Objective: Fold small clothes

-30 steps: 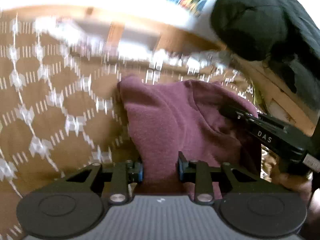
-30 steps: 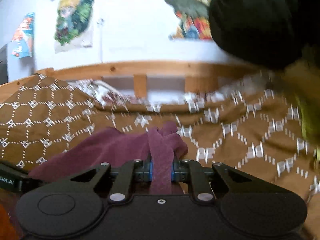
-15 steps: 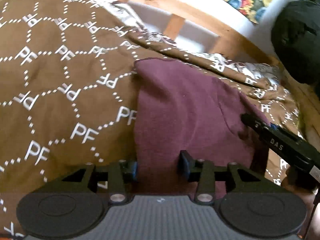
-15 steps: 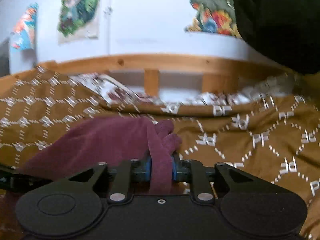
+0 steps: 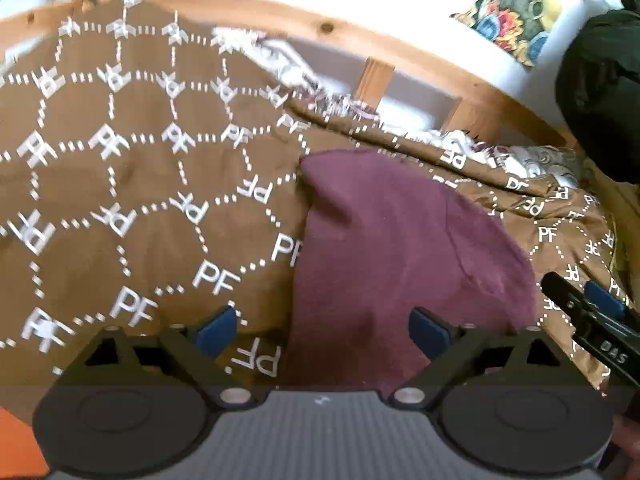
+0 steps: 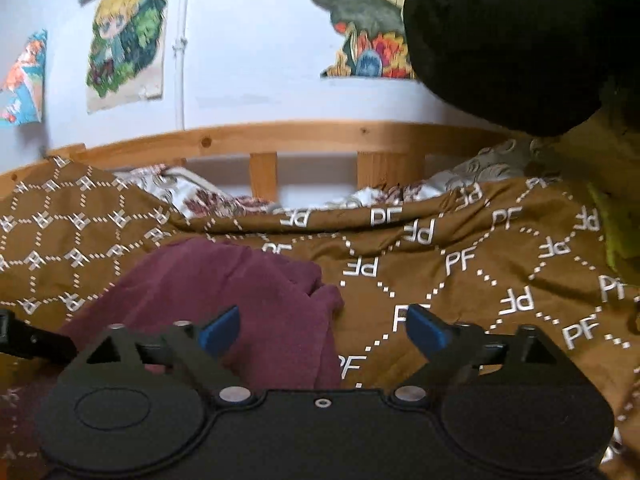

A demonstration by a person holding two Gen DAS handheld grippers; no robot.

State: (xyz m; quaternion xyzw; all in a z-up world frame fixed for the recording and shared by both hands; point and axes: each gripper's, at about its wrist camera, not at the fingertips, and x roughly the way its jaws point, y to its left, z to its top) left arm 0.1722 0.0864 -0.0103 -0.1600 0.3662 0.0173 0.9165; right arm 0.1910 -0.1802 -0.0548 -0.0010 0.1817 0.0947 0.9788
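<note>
A maroon garment [image 5: 392,248] lies folded on the brown patterned bedspread [image 5: 120,208]. It also shows in the right wrist view [image 6: 224,292], with a bunched edge at its right side. My left gripper [image 5: 324,328] is open and empty, just above the garment's near edge. My right gripper [image 6: 324,328] is open and empty, over the garment's right edge. The right gripper also shows at the right of the left wrist view [image 5: 588,320].
A wooden bed rail [image 6: 280,140] runs along the back, with a patterned pillow [image 6: 188,192] below it. A large black object [image 6: 512,40] hangs at the upper right. Posters [image 6: 128,40] hang on the white wall. Something orange [image 5: 16,444] is at the lower left.
Both grippers have opened wide and let go of the maroon garment. It now lies on the bedspread. Both grippers have drawn back a little.
</note>
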